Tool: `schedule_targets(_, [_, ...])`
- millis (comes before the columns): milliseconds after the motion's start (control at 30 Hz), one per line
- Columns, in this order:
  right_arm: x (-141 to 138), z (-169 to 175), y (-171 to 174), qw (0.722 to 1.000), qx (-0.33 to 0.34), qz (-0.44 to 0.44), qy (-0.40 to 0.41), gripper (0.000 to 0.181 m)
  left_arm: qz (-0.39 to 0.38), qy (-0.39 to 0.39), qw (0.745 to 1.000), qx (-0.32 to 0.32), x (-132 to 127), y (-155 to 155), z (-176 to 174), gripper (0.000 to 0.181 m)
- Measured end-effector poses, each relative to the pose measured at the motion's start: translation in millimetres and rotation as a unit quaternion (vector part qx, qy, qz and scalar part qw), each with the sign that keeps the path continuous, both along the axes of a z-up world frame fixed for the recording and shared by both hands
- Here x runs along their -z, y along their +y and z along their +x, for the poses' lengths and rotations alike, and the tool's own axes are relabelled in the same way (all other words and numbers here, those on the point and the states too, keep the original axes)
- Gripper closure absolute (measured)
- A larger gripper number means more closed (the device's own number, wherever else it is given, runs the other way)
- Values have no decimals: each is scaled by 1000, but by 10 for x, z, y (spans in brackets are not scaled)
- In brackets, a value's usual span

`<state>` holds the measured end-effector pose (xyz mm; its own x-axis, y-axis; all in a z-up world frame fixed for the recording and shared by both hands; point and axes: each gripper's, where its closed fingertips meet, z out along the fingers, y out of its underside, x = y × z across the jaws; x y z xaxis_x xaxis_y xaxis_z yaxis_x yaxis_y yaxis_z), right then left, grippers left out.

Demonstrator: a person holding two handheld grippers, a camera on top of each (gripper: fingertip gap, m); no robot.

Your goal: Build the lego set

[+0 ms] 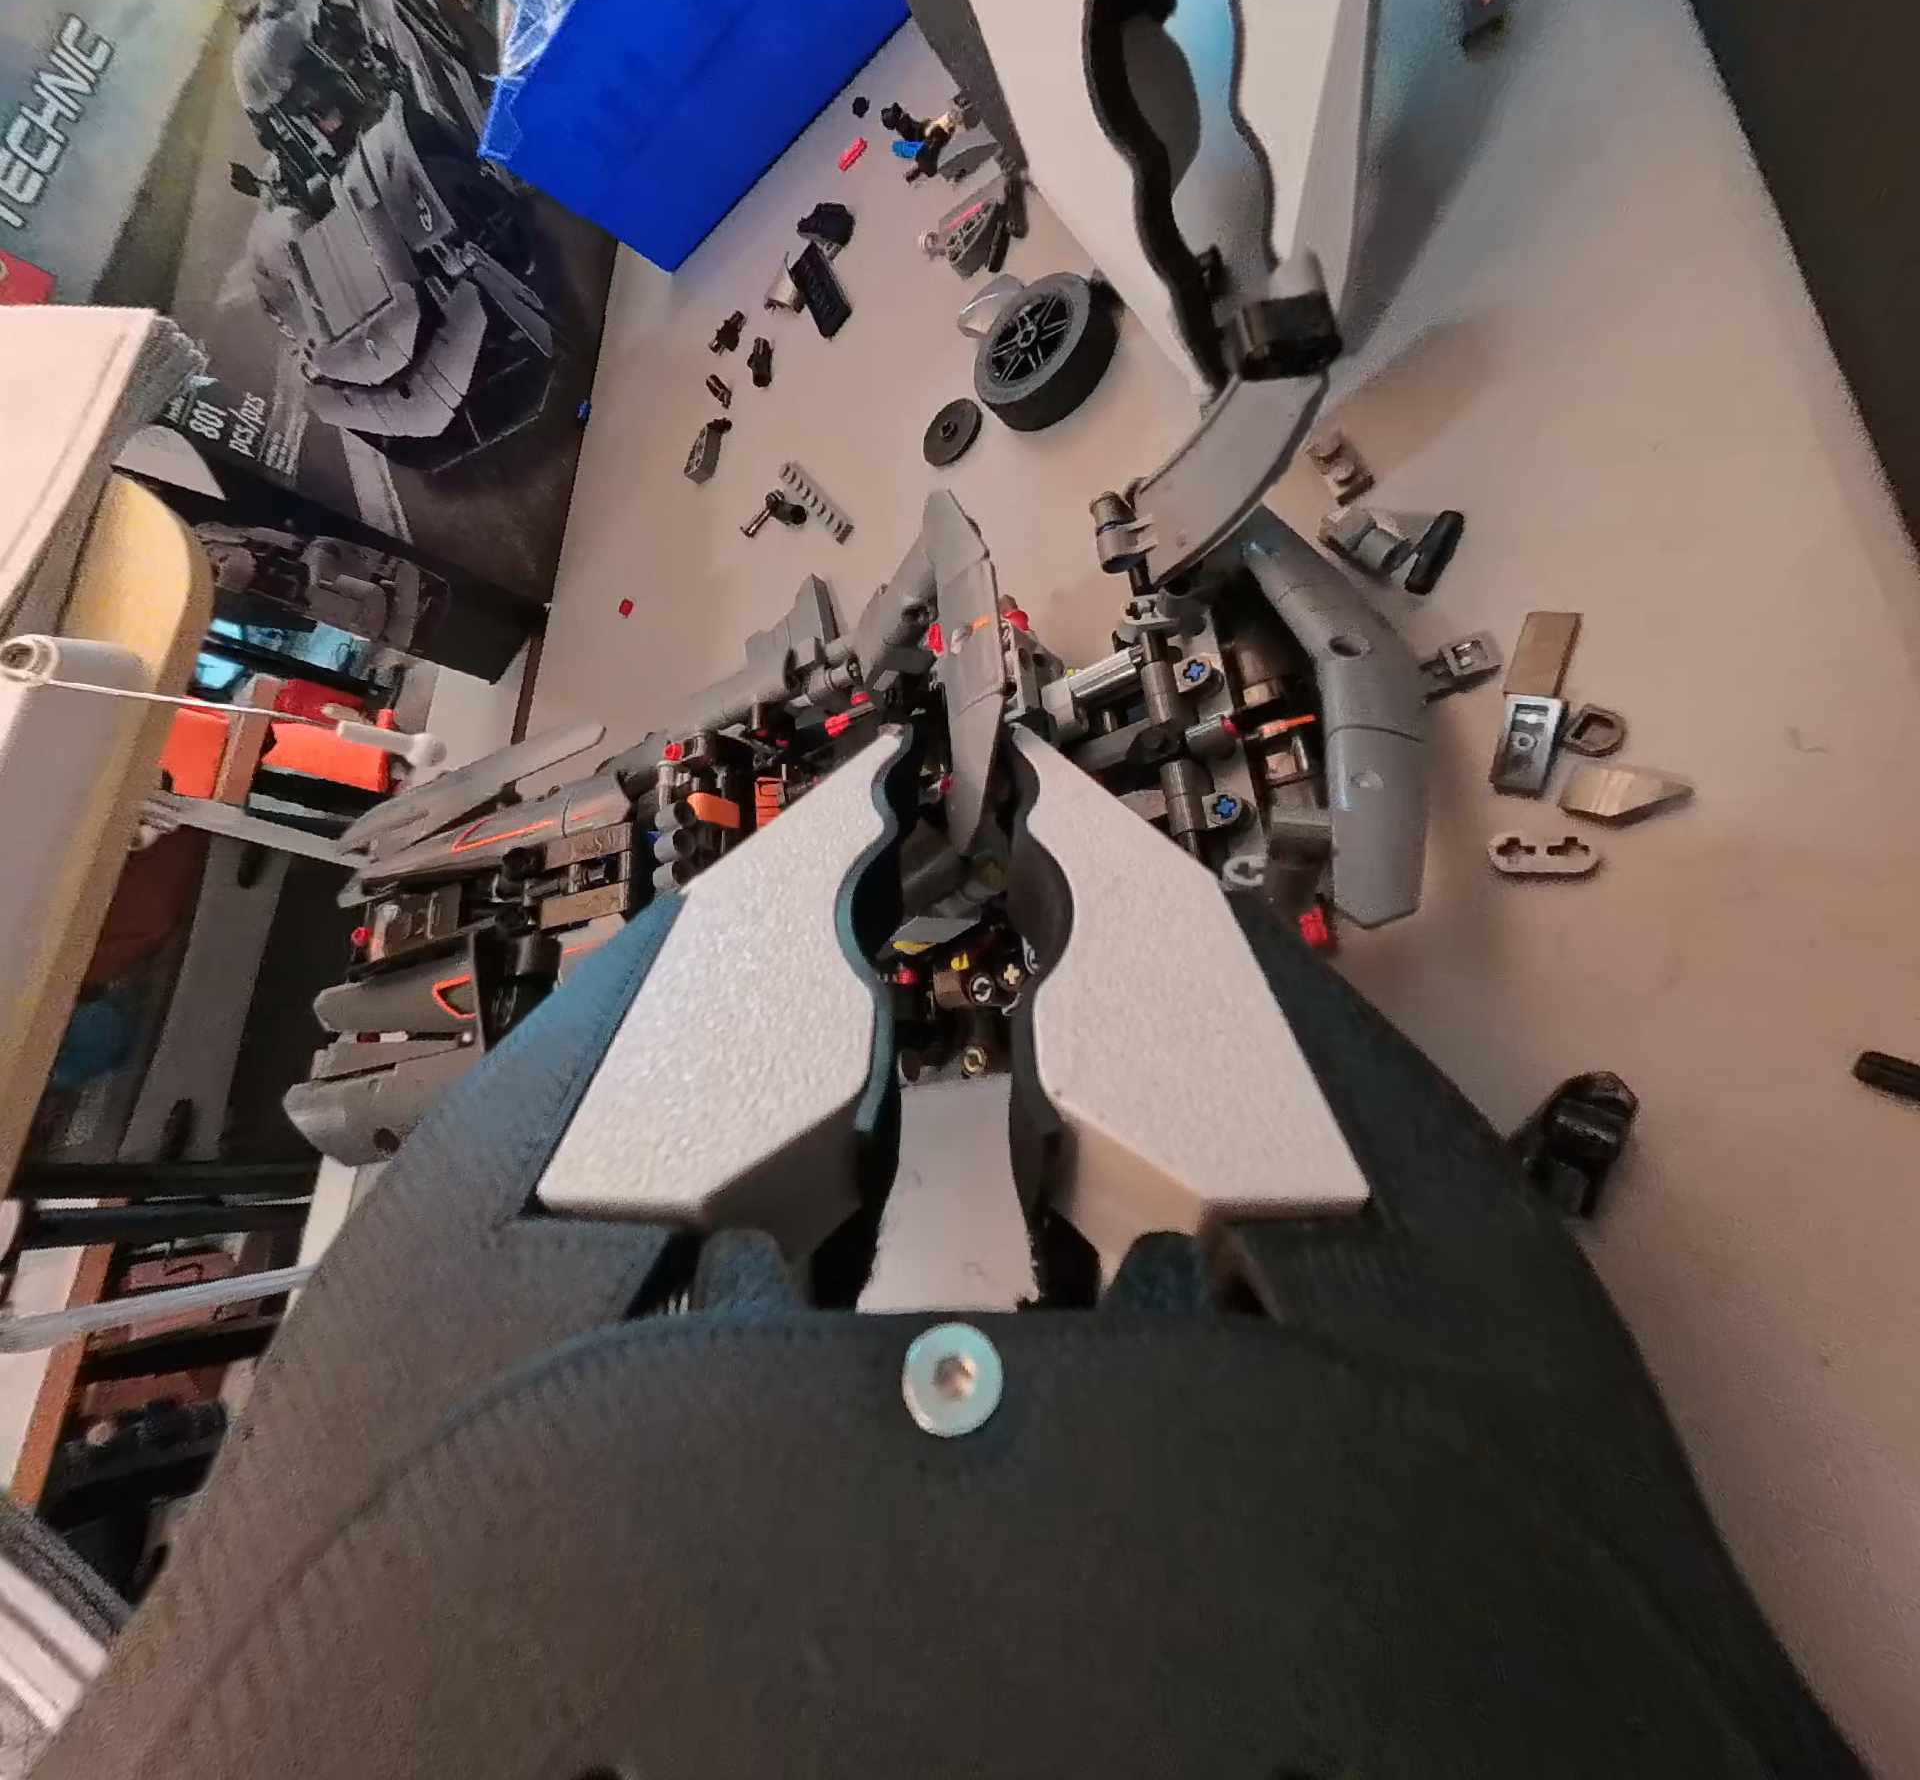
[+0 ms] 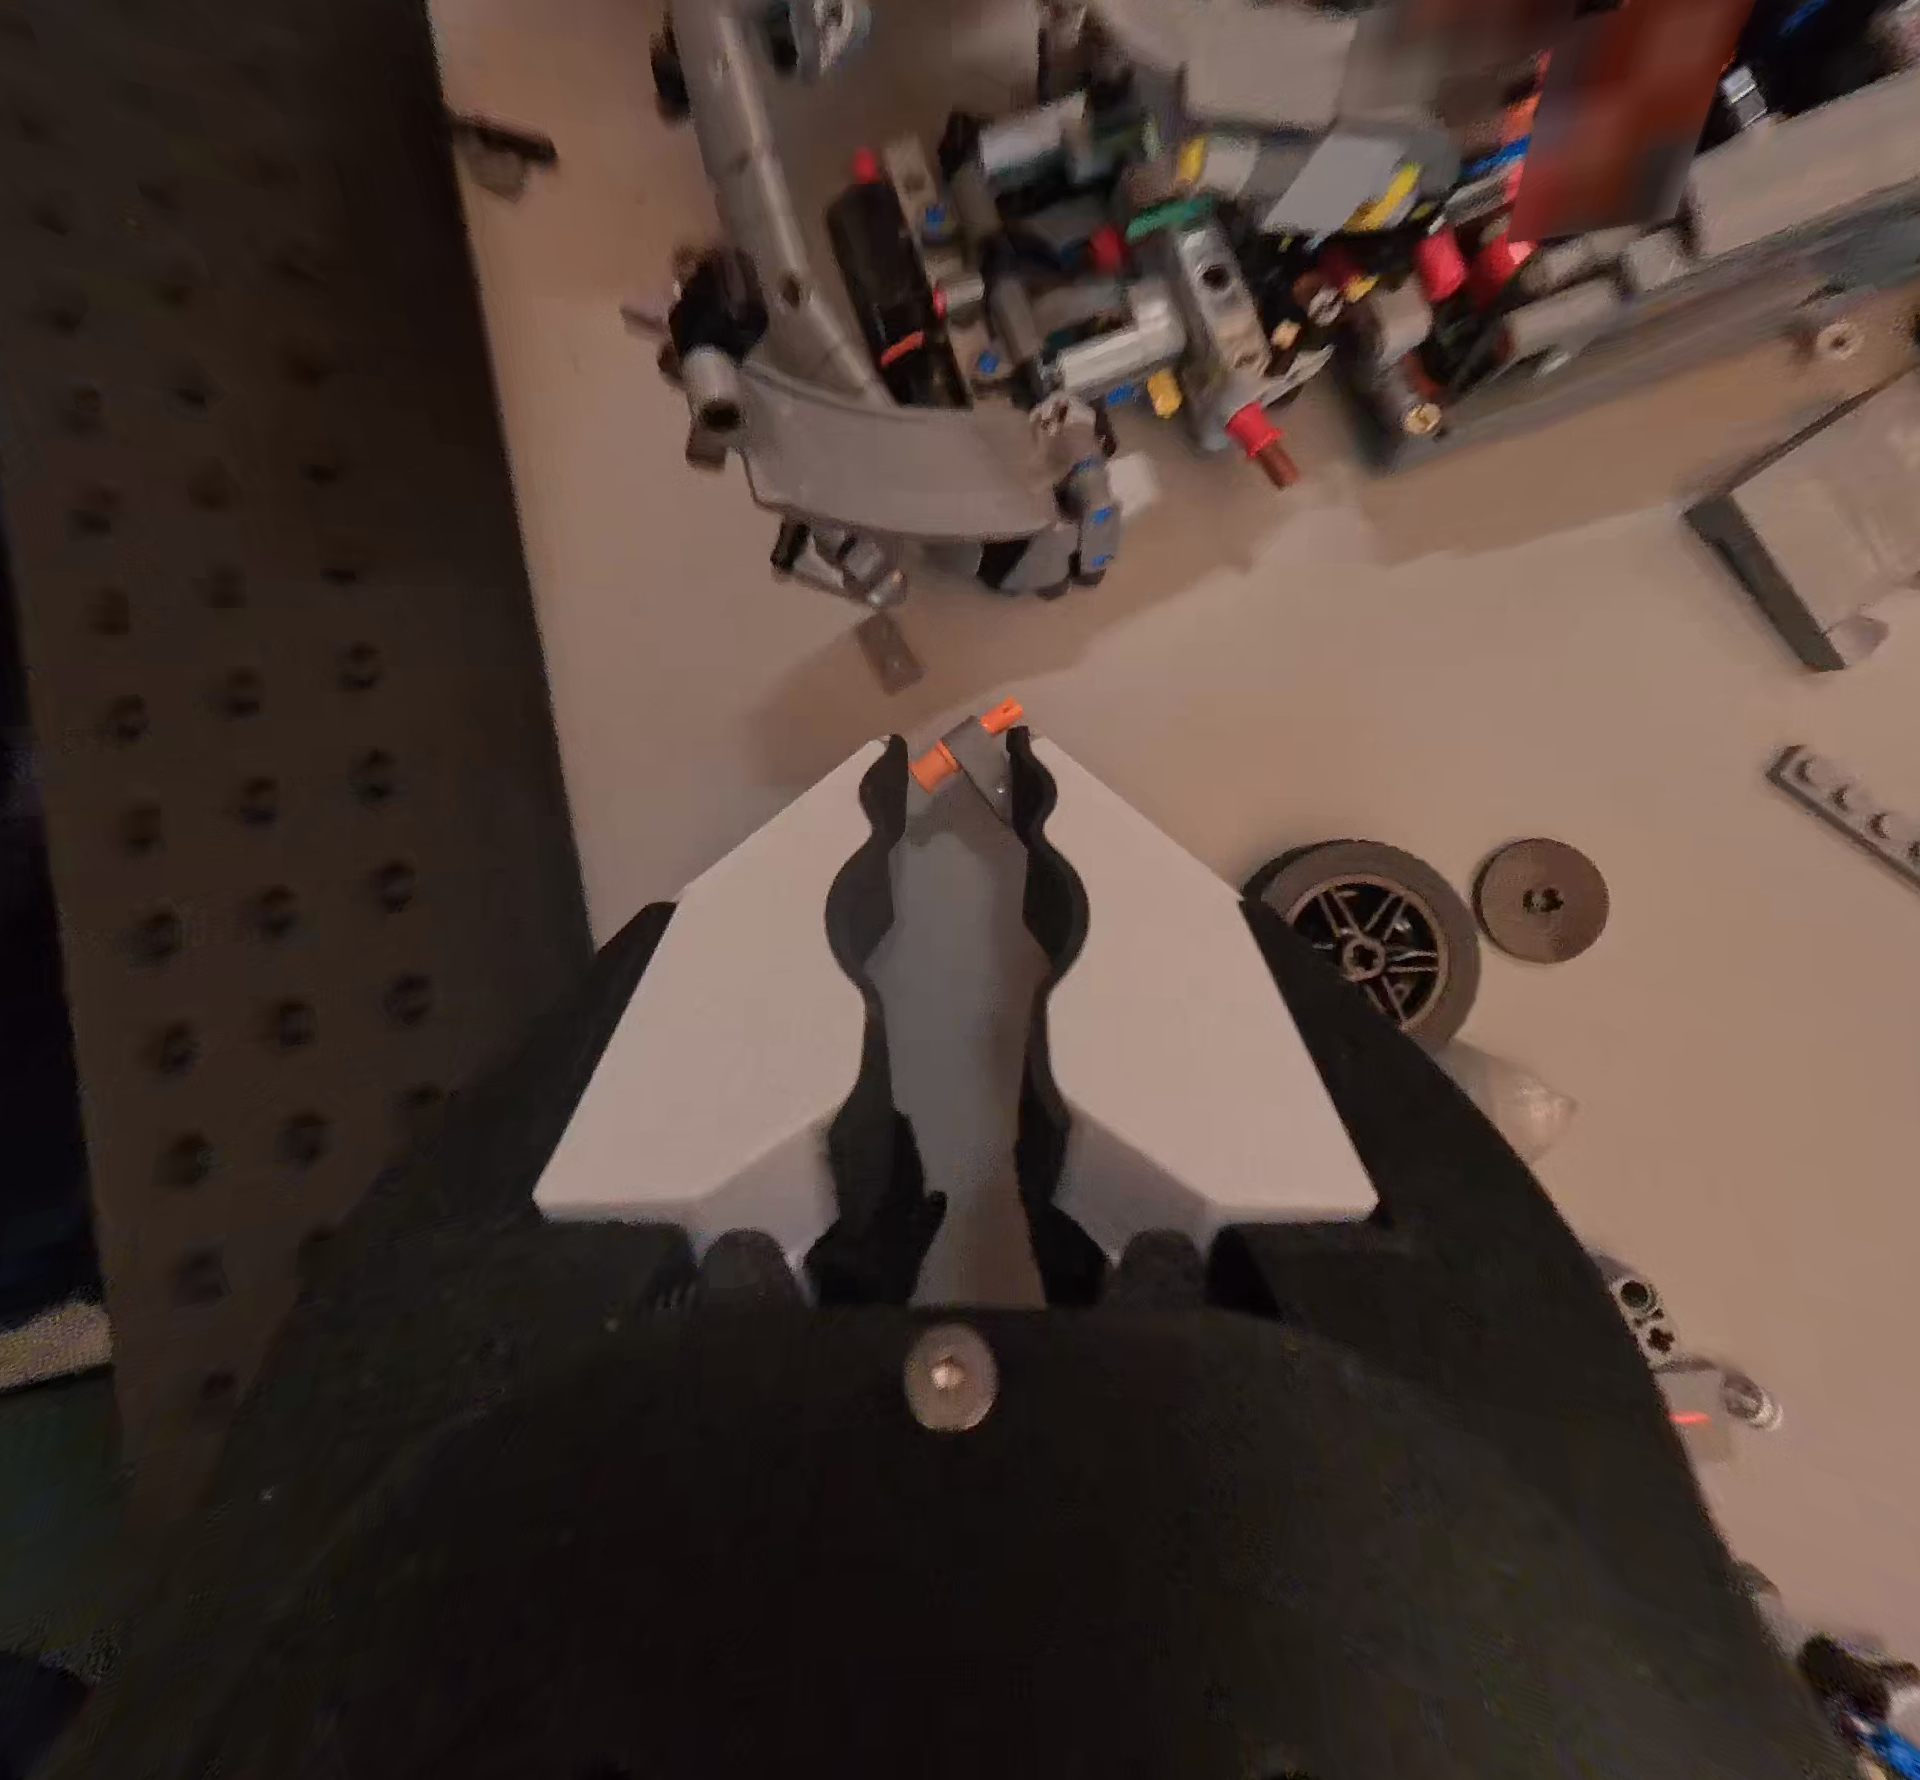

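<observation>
Car model (image 1: 935, 795), half-built, sits mid-table w/ your left gripper (image 1: 961, 754) clamped on its grey centre panel. It's rigid at the frame but panels likely pop off, so hold by the beams, not the fairings. Your right gripper (image 2: 961, 759) pinches a small grey connector w/ orange pins (image 2: 971, 754): light, easy to twist loose. Spare wheel (image 2: 1371, 946) & black disc (image 2: 1541, 899) lie near, loose bits toward the far edge by the blue bin (image 1: 707, 37).

One wheel (image 1: 1047, 351), one black disc (image 1: 952, 432), one blue bin (image 1: 707, 37). One set box (image 1: 312, 203), two grippers.
</observation>
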<state>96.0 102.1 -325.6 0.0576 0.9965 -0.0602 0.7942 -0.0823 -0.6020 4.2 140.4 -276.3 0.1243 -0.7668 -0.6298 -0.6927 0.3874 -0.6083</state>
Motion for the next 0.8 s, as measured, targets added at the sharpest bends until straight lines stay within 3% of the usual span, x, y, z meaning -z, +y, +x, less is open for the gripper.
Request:
schedule_targets(133, [-300,-79,137,994,39,-27,94,164,-12,-8,1000,8,-3,-22,1,162])
schedule_targets(267, [-677,-184,200,975,56,-70,204,164,-16,-54,998,5,-198,-22,17,148])
schedule_targets(500, [-1451,-451,60,892,21,-180,414,164,-12,-99,995,6,-466,-148,203,146])
schedule_targets(700, [-1699,-599,-53,842,-13,-238,485,165,-67,-166,983,28,-723,-337,334,149])
schedule_targets(800, [-1682,-699,-112,839,-24,-247,484,164,-89,-199,975,34,-839,-399,374,151])
